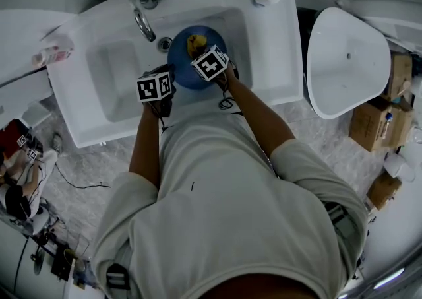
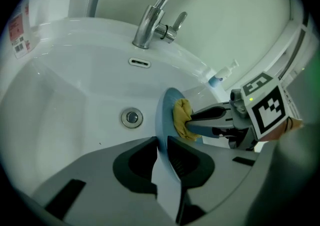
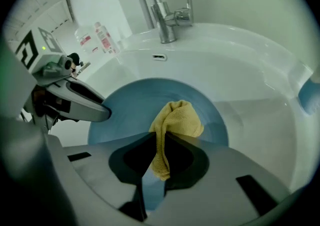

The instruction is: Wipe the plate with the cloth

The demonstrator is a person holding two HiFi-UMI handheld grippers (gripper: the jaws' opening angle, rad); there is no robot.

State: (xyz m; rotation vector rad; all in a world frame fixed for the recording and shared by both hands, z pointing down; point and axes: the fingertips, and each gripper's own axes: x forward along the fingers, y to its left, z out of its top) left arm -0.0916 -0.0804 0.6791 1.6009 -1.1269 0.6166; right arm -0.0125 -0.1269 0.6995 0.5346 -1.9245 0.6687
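In the head view a white sink (image 1: 267, 60) fills the upper middle of the frame, and the person's torso (image 1: 217, 205) takes up the lower half. A white tub (image 1: 346, 60) stands at the upper right, with cardboard boxes (image 1: 372, 123) below it.

The blue plate (image 1: 179, 61) is inside the basin, just right of the drain (image 1: 165, 43) and below the faucet (image 1: 142, 17). In the left gripper view the plate (image 2: 162, 115) stands on edge, rising from the lower centre of the frame. The left gripper (image 2: 161, 145) is clenched on its rim, one jaw on each face.

In the right gripper view the plate (image 3: 135, 103) shows its broad face across the centre. The right gripper (image 3: 159, 137) is clamped on the yellow cloth (image 3: 176, 117). A bunched wad of cloth sticks out past the jaw tips and lies against the plate's face near its middle, and a tail of cloth hangs down between the jaws. The left gripper (image 3: 97, 113) reaches the plate's edge from the left of that frame.

The left gripper view shows the cloth (image 2: 181, 117) pressed to the right-hand face of the plate, with the right gripper (image 2: 196, 120) behind it.
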